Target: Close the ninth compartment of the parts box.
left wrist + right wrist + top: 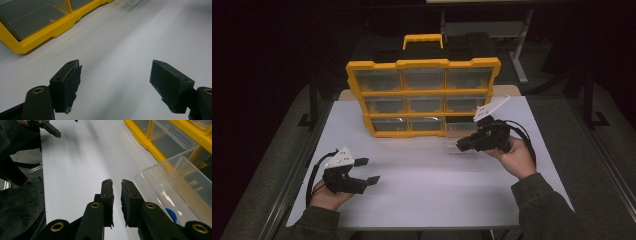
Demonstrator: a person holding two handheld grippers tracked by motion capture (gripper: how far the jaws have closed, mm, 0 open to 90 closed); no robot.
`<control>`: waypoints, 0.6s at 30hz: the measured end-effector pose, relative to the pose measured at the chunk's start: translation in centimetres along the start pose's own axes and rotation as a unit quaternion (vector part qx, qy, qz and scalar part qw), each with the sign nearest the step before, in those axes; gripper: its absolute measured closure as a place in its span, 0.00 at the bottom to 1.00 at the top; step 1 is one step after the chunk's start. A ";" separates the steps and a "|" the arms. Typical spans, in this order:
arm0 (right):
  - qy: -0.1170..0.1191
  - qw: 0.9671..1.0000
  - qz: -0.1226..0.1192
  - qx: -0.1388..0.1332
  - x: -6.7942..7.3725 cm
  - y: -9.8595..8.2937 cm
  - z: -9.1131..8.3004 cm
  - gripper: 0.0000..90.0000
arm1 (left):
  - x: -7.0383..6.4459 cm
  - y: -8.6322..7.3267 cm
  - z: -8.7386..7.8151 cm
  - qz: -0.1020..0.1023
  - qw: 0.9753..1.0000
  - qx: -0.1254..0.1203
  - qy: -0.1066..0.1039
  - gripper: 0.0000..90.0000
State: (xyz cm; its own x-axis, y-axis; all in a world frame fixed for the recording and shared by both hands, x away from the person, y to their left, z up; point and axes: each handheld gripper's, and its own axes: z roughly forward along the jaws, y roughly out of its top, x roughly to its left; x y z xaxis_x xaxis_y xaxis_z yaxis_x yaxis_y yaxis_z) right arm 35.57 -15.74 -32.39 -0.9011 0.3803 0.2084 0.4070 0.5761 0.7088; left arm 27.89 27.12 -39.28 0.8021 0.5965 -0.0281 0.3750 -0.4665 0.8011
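Here my right claw point(117, 195) has its jaws almost together, a thin gap between the pads, with nothing visibly clamped. Its own camera picks up what the high view barely hints at: a clear plastic bin point(175, 192) pulled out of the organiser, lying just beside the claw at about 3 o'clock, with a small blue object point(172, 215) low inside it. Whether the right-hand jaw touches the bin's wall I cannot tell. From above, that bin point(455, 145) is only a faint glassy shape on the white table point(427, 200), in front of the lower right corner of the yellow organiser point(423, 97).

My left claw point(367, 171) is spread wide, jaws far apart over bare table, holding nothing. In its own view the organiser's yellow frame point(42, 32) sits at about 10 o'clock, well apart from the pads.

From above, my right hand point(517, 157) grips its claw point(460, 145) from the 5 o'clock side, pointing it toward 9 o'clock. My left hand point(328, 196) rests near the table's near left corner, claw aimed toward 3 o'clock.
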 end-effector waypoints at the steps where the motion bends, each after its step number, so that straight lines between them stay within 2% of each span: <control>1: -0.001 1.000 -0.001 0.001 0.1 0.0 0.0 0.87 | 0.0 0.0 0.0 -0.001 1.000 -0.001 0.000 0.27; 6: -0.001 1.000 -0.005 0.003 0.3 -0.3 0.1 0.87 | 0.0 0.0 0.0 0.004 1.000 0.002 -0.001 0.27; 12: 0.002 1.000 0.000 0.006 0.3 -0.7 0.4 0.87 | -0.1 0.0 0.0 -0.004 1.000 0.001 -0.001 0.27; 18: 0.005 1.000 0.003 0.010 0.4 -1.3 1.0 0.87 | -0.2 0.0 -0.2 -0.001 1.000 0.002 0.000 0.27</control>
State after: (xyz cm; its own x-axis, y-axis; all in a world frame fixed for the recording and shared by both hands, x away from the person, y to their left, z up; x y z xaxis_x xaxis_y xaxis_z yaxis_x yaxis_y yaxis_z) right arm 34.89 -15.61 -33.91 -0.8999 0.3771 0.2190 0.4152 0.5876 0.6945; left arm 27.71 27.11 -39.17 0.8009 0.5981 -0.0291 0.3787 -0.4683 0.7983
